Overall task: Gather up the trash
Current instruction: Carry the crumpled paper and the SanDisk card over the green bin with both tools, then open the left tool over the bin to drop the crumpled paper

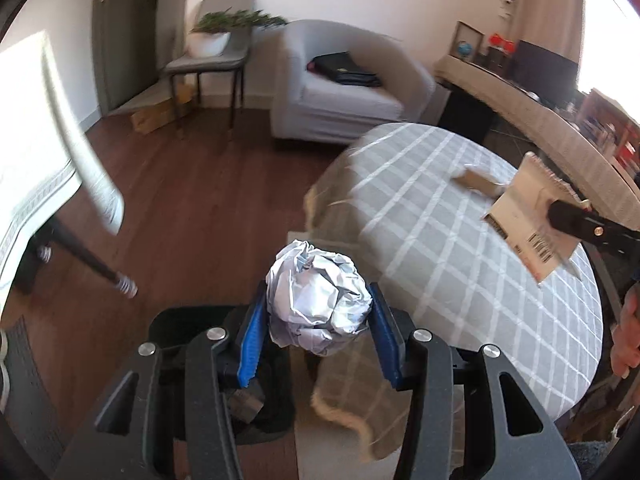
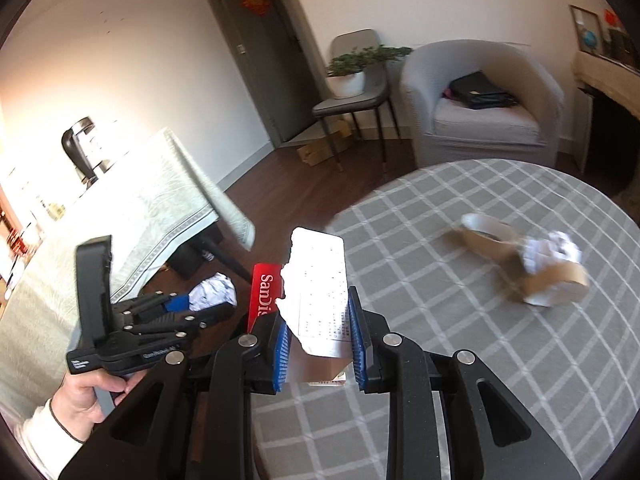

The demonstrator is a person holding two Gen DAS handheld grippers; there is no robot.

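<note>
Left claw (image 1: 318, 330) pinches crumpled white paper ball (image 1: 318, 300); right claw (image 2: 318, 340) pinches flat torn cardboard package (image 2: 318, 292), long axis upright, above checked-cloth round table (image 2: 500, 340).

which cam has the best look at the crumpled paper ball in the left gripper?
Left wrist view. The crumpled paper ball sits large and centred between the blue pads of the left gripper, creases sharp. The right wrist view shows it only small, from the side, partly hidden by that gripper.

A grey armchair (image 2: 480, 100) holding a black bag (image 2: 480, 90) stands beside a chair (image 2: 352, 96) bearing a potted plant (image 2: 352, 68).
</note>
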